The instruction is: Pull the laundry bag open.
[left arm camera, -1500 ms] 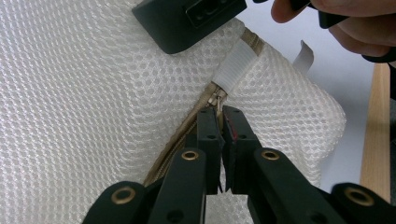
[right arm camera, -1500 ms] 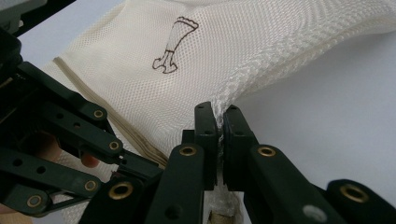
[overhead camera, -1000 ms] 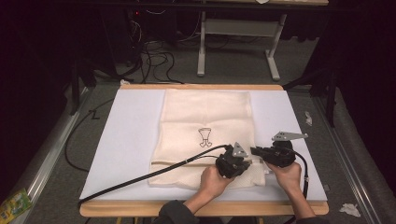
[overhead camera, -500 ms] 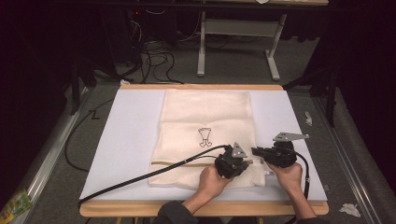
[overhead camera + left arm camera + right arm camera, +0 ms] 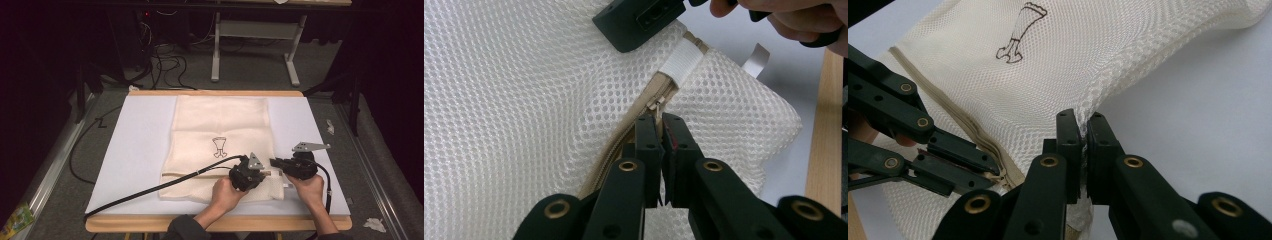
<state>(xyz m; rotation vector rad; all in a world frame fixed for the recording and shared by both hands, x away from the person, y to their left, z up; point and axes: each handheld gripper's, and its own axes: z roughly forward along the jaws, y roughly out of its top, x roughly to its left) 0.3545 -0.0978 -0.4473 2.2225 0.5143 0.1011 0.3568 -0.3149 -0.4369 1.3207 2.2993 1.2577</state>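
Mesh bag zipper looks barely started: left tongs clench its pull, right tongs pinch the bag's edge (most remains).

A table with a white top and a light wooden edge stands on a grey floor. Beyond its far edge stands a pale metal frame on two legs, and a tangle of dark cables lies on the floor to the left of that frame, under dark equipment. A crumpled scrap of white paper lies on the floor off the table's near right corner, another small white scrap lies beside the table's right edge, and a green and yellow packet lies on the floor at the near left.
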